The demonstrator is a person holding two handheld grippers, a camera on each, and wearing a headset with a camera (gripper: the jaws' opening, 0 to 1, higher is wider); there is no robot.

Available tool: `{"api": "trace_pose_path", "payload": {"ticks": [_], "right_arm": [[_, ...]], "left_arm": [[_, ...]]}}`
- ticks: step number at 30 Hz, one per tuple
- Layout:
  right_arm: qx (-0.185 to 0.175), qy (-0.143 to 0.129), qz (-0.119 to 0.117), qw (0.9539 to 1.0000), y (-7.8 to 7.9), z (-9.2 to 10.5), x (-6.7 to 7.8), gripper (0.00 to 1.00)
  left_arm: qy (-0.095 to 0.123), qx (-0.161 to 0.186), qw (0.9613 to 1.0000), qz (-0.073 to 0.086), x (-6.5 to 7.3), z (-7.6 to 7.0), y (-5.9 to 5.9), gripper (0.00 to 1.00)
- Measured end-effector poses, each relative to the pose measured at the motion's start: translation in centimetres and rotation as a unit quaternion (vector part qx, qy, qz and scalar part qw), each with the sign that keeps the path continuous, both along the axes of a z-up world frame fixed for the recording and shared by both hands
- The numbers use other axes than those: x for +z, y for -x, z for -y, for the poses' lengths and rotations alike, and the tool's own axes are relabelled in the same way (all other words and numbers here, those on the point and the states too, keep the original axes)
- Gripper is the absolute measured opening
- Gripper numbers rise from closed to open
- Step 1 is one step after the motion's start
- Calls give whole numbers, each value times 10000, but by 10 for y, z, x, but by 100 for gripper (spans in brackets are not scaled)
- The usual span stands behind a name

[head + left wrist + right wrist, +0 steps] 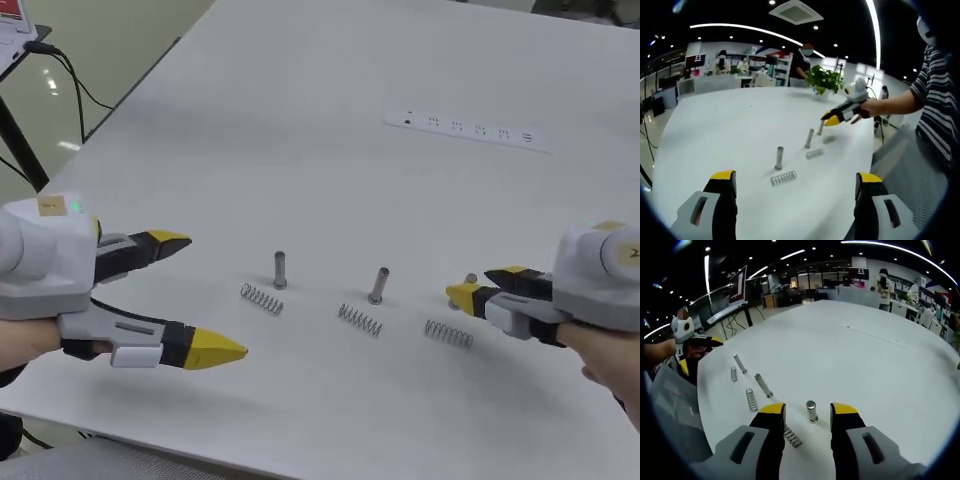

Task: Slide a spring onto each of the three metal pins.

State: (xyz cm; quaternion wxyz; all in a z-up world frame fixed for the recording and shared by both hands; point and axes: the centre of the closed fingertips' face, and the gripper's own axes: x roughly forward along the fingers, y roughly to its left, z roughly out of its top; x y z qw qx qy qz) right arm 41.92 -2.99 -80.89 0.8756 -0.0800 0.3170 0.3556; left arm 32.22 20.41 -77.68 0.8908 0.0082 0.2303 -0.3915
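On the white surface [330, 180], 3 pins are standing upright in a row and 3 springs are lying on their sides, 1 just in front of each pin, none threaded yet. The left pin [279, 270] is pairing with the left spring [262, 298], the middle pin [379, 285] with the middle spring [360, 321], and the right pin [811, 411] with the right spring [448, 334]. The right claw [472, 284] is sitting released, its jaws standing apart on either side of the right pin and, as far as its own view is showing, not touching it. The left claw [212, 295] is hanging wide open and empty, well apart from the left pin. The springs are looking like thin, light wire coils, so they are likely soft along their length and prone to rolling, squashing or flicking away under a hard pinch. The best hold is probably a gentle one across the coils near 1 end, leaving the other end's bore free to meet the pin tip. The pins are appearing stiff and smooth; whether they are fixed to the surface I cannot tell.
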Motion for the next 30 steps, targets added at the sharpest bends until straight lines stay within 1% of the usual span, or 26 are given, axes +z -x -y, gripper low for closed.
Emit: {"api": "trace_pose_path", "payload": {"ticks": [3,8,14,23,30], "right_arm": [[15,-14,43,10000,0,0,3,36],[83,-22,88,9999,2,-1,8,37],[253,133,199,9994,6,2,11,37],[468,323,208,9982,13,6,10,37],[782,564,235,9951,18,9,9,37]], "left_arm": [[5,0,10000,5,0,0,0,97],[2,-9,10000,2,0,1,-1,97],[-1,-16,10000,9,0,1,-1,96],[-8,-26,10000,7,0,1,-1,96],[-4,-17,10000,-2,-1,0,0,96]]}}
